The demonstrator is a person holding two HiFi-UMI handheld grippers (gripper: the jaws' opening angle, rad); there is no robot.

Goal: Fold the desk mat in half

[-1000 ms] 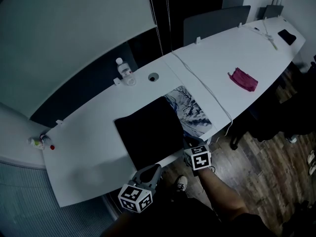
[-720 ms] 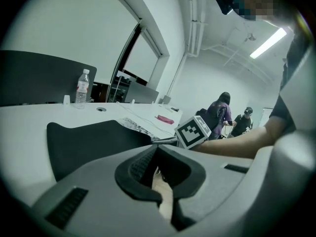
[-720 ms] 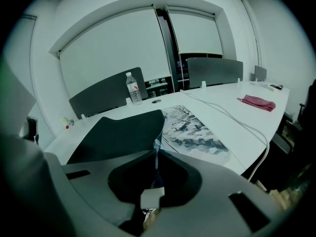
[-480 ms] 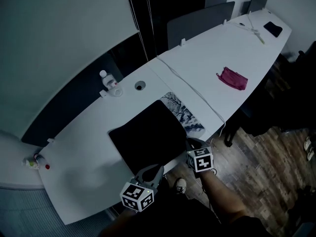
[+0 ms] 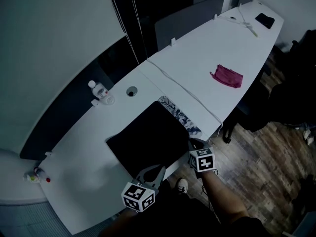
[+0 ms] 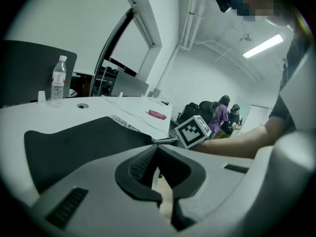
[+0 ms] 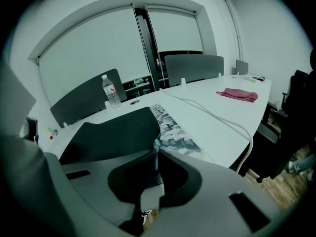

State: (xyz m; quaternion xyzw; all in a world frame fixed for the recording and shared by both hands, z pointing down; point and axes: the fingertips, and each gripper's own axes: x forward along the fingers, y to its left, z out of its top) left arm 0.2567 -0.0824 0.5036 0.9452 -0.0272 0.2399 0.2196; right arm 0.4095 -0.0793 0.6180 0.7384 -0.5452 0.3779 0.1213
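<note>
The right gripper (image 5: 193,143) and, seemingly, the left gripper (image 5: 156,169) stay clamped on the desk mat (image 5: 148,137), whose black underside covers more of the printed face (image 5: 181,117) than a second ago, so the fold looks nearly closed.

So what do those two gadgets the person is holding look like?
Both grippers are pale grey plastic: the left gripper and right gripper each have two broad jaws lined with dark ribbed pads. Each carries a white cube printed with black square markers. The person wears a short dark sleeve.
</note>
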